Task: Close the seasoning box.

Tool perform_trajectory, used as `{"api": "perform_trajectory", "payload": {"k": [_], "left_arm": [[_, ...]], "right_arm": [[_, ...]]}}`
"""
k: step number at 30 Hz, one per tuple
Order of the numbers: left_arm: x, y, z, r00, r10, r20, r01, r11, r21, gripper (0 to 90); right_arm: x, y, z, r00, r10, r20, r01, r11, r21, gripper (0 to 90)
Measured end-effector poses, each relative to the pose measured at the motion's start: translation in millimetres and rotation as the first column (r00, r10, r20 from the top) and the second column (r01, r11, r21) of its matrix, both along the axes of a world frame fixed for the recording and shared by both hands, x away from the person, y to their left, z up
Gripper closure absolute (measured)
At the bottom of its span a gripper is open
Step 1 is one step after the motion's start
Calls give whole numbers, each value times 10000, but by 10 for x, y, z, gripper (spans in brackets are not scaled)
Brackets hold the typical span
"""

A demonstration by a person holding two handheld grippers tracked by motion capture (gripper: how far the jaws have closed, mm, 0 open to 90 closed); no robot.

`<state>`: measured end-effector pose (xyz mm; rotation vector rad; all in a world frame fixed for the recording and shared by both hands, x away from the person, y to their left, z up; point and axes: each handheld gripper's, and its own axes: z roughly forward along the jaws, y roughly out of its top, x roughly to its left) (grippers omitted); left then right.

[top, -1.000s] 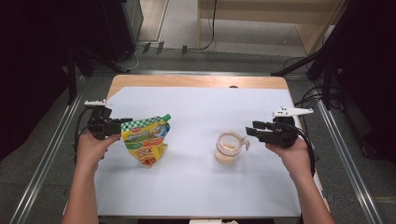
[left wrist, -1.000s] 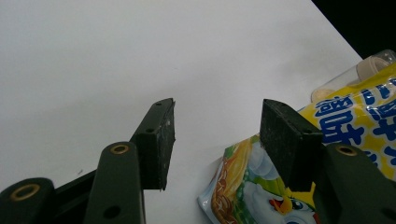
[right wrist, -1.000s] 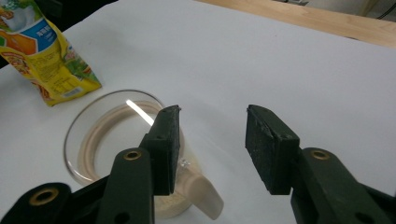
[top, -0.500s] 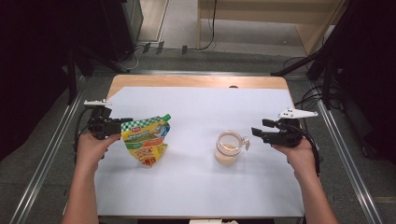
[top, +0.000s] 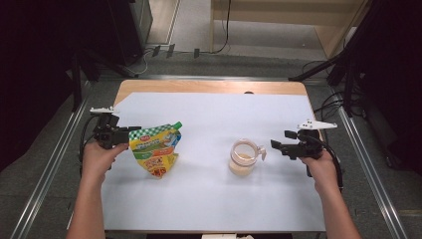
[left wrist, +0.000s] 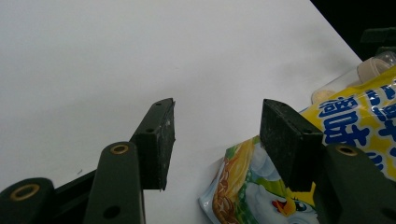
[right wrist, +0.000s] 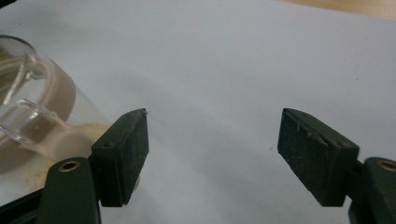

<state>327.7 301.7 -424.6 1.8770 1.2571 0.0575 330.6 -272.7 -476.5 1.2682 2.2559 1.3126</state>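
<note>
A green and yellow printed pouch (top: 155, 149) lies on the white table sheet (top: 209, 114) at the left. My left gripper (top: 130, 133) is at its left edge. In the left gripper view (left wrist: 217, 123) the jaws stand open on bare sheet, and the pouch (left wrist: 345, 126) lies off to the right behind one jaw. A clear glass jar (top: 243, 158) with a beige rim and some beige powder stands right of centre. My right gripper (top: 276, 145) points at it from the right, a short gap away. Its jaws (right wrist: 212, 135) have just been opening and hold nothing; the jar (right wrist: 42, 116) sits beside the left one.
The sheet covers a wooden table whose bare far edge (top: 209, 87) shows at the back. Metal rails (top: 45, 174) run along both sides on the floor, with dark stands and cables beyond. The jar (left wrist: 369, 70) also peeks over the pouch in the left gripper view.
The right gripper has drawn a little away from the jar and sunk toward the table, its jaws spreading wider. The left gripper, pouch and jar have stayed put.
</note>
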Motion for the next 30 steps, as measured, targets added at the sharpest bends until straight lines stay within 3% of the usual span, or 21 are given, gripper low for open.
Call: {"api": "perform_trajectory", "payload": {"k": [14,25,30], "left_arm": [[19,16,-87,9999,7,-131,-7,10000,-19,458],[37,-2,-123,9995,321,68,-323,9991,291,455],[53,-11,-135,9982,594,38,-594,9982,48,390]], "right_arm": [[63,-98,-144,9982,-579,-170,573,9978,-345,253],[78,-55,-180,9982,-531,-265,515,9971,-556,253],[83,-33,-195,9983,-479,-328,458,9969,-634,253]]}}
